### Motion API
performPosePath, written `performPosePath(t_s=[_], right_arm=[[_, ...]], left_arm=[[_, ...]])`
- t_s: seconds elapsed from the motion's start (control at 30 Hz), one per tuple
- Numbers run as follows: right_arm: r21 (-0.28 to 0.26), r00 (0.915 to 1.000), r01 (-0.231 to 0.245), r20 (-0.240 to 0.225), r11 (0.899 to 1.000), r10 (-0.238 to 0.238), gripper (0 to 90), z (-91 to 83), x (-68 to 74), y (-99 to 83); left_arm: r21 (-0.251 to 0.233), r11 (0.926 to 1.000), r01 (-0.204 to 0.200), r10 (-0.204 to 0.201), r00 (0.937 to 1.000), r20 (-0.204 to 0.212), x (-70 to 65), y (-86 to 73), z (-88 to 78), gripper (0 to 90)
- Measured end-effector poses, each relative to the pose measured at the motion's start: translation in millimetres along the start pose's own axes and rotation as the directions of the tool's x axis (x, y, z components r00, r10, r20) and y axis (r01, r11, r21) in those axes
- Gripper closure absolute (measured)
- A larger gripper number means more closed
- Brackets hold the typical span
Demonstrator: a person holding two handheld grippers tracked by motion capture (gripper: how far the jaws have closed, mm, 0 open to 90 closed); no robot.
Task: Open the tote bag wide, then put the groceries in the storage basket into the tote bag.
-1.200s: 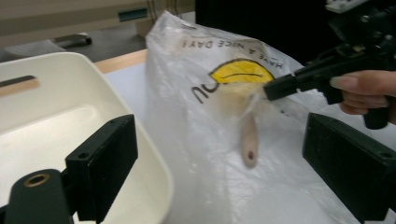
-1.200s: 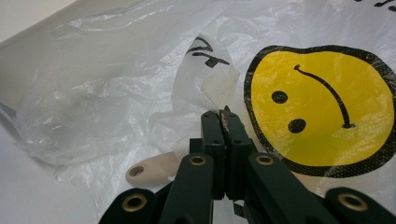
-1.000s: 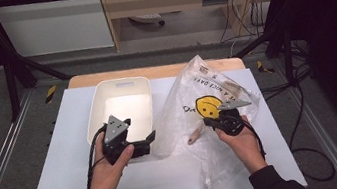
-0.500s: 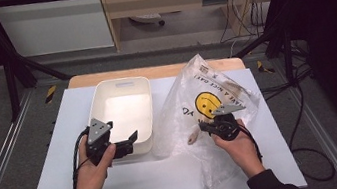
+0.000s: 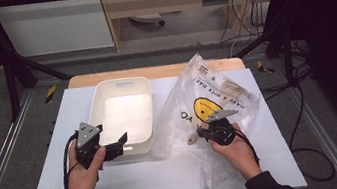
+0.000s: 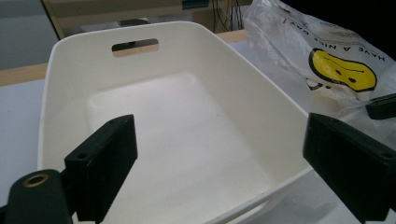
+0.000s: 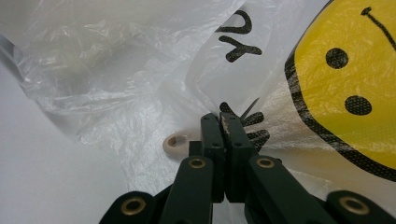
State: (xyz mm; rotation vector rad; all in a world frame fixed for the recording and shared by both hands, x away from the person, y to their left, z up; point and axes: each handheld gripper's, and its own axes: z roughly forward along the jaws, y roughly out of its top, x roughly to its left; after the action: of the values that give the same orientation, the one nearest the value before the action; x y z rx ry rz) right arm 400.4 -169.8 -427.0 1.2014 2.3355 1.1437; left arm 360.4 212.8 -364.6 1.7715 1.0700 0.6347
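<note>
Left gripper (image 5: 114, 149) drawn back off the tub (image 5: 124, 116) (fingers spread wide), right gripper (image 7: 223, 120) fingers pinching the plastic bag (image 5: 208, 103)

Plastics in front of you
Your bin (image 5: 124, 112) is smooth matt white plastic; the bag (image 5: 207, 96) is thin, crinkled, glossy film.

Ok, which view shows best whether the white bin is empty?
The left gripper view: it looks straight into the white bin, whose floor is bare. The high view shows the bin whole but glared. The right gripper view faces the plastic bag.
</note>
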Motion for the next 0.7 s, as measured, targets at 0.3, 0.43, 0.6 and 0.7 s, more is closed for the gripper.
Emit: performPosePath(t_s=[0.3,0.43,0.6,0.7], right_arm=[[-0.003,1.0000,-0.006,-0.001,1.000,0.006,78.5,-0.5,-1.0,-1.2],[-0.044,0.9994,-0.030,0.013,0.999,0.031,56.4,-8.8,-1.4,-1.3],[-0.101,0.9968,-0.027,0.072,0.995,0.034,30.6,-19.2,-2.4,-2.6],[-0.135,0.9934,-0.014,0.111,0.991,0.029,19.4,-26.9,-2.0,-3.2]], left_arm=[[-0.002,1.0000,-0.005,0.005,0.9999,-0.014,0.9,-4.8,0.4,10.2],[-0.008,1.0000,0.005,-0.005,0.9999,-0.010,2.3,-7.4,-1.1,10.1],[-0.014,0.9999,0.006,-0.006,1.0000,0.001,1.9,-9.2,1.0,10.1],[-0.025,0.9997,0.000,0.000,1.0000,0.002,0.4,-8.8,-0.1,9.9]])
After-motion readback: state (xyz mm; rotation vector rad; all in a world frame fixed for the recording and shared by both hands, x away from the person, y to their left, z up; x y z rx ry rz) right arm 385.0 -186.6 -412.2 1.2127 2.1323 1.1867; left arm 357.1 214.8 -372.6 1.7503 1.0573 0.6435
